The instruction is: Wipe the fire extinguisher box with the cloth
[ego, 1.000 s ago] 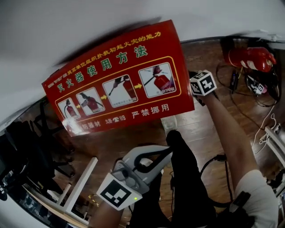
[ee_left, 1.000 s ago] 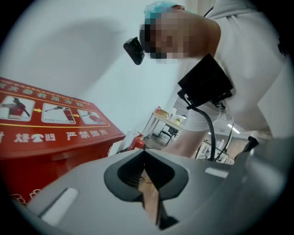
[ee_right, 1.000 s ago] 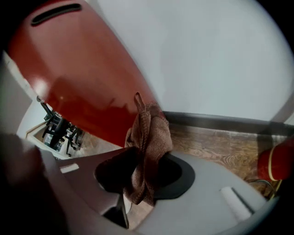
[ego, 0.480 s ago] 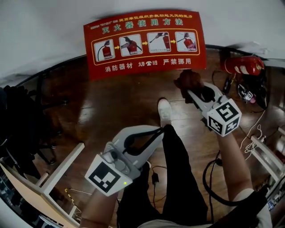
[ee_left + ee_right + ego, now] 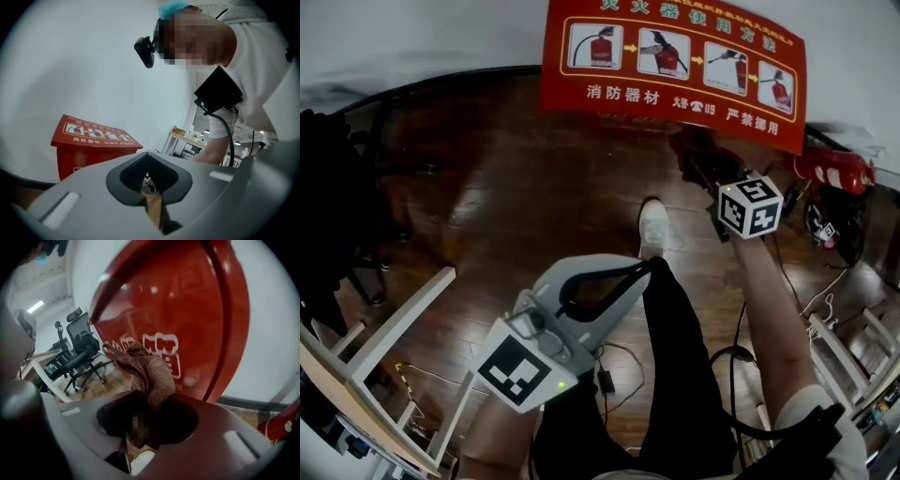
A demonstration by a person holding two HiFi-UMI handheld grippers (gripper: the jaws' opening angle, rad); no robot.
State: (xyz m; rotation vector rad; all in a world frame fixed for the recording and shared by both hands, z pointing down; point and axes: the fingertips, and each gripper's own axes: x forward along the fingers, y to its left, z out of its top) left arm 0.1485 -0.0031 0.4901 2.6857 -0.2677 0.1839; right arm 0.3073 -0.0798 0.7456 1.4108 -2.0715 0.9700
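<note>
The red fire extinguisher box [image 5: 675, 66] stands against the white wall, its printed lid at the top of the head view. My right gripper [image 5: 705, 169] is shut on a brown knitted cloth [image 5: 696, 150], just below the lid's front edge on the right. In the right gripper view the cloth [image 5: 146, 373] sticks up from the gripper [image 5: 140, 404] close to the glossy red front [image 5: 192, 301]; I cannot tell whether it touches. My left gripper [image 5: 649, 269] hangs low over my dark trouser leg, shut and holding nothing. In its own view the left gripper [image 5: 147, 177] sees the box [image 5: 89, 140] far off.
A red fire extinguisher [image 5: 832, 169] lies on the wooden floor right of the box, among cables [image 5: 825, 234]. A white table frame [image 5: 389, 328] stands at lower left, another frame [image 5: 853, 347] at right. Black office chairs [image 5: 79, 357] stand behind. My white shoe [image 5: 653, 225] is near the box.
The box has slid up and right in the head view as my head turned. My right gripper has risen with the cloth to the box's front. The left gripper has hardly moved.
</note>
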